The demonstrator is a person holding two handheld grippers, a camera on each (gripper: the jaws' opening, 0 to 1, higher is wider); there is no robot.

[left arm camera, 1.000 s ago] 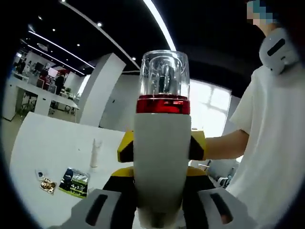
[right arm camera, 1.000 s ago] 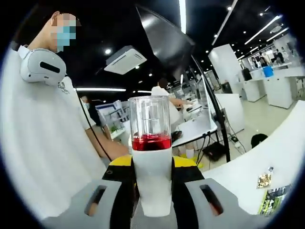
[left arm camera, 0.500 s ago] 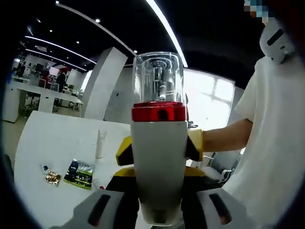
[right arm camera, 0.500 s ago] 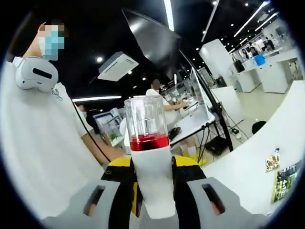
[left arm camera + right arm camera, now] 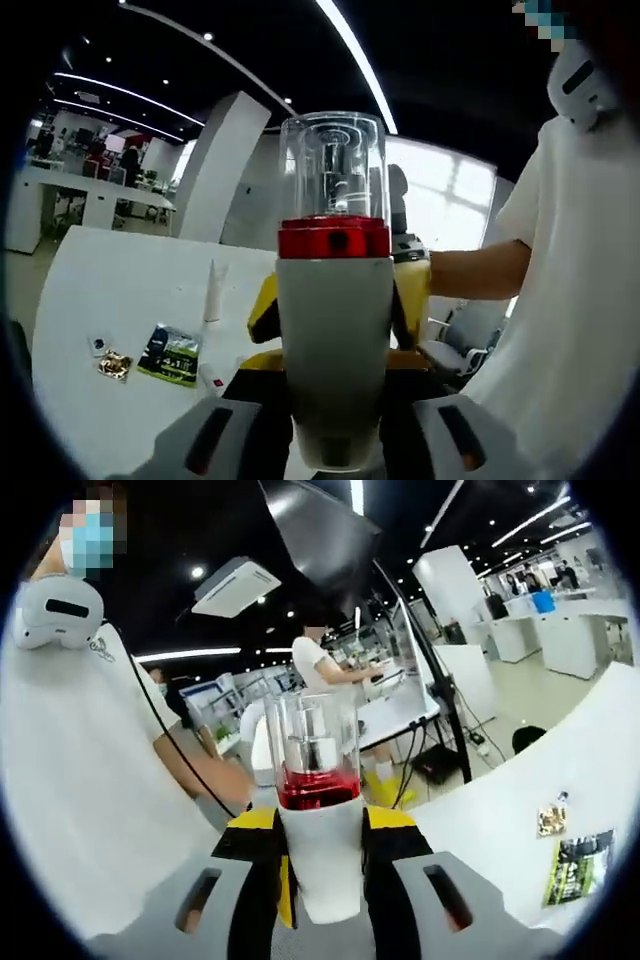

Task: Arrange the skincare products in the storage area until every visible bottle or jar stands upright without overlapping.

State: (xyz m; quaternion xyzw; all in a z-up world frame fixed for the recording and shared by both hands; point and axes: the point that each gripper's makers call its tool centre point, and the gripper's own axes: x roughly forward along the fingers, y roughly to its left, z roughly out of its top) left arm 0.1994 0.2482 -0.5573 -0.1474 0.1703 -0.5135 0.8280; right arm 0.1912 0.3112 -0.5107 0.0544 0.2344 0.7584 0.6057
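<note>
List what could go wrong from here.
1. Both grippers, left and right, are shut on a pump bottle held up off the table; if either slips or pulls unevenly it may tilt or drop.
2. The clear cap sticks out past the jaws and may knock something.
3. A white tube stands on the table; setting down nearby might topple it.

The bottle [image 5: 334,340] in the middle of the left gripper view is white, with a red ring and a clear cap. The bottle [image 5: 322,855] in the right gripper view has the same colours. The jaws by each are black, yellow and grey. The desk [image 5: 120,300] at the left is white. On it lie a dark green packet [image 5: 169,355] and a white tube [image 5: 213,291]. The person's shirt [image 5: 80,800] is white.
</note>
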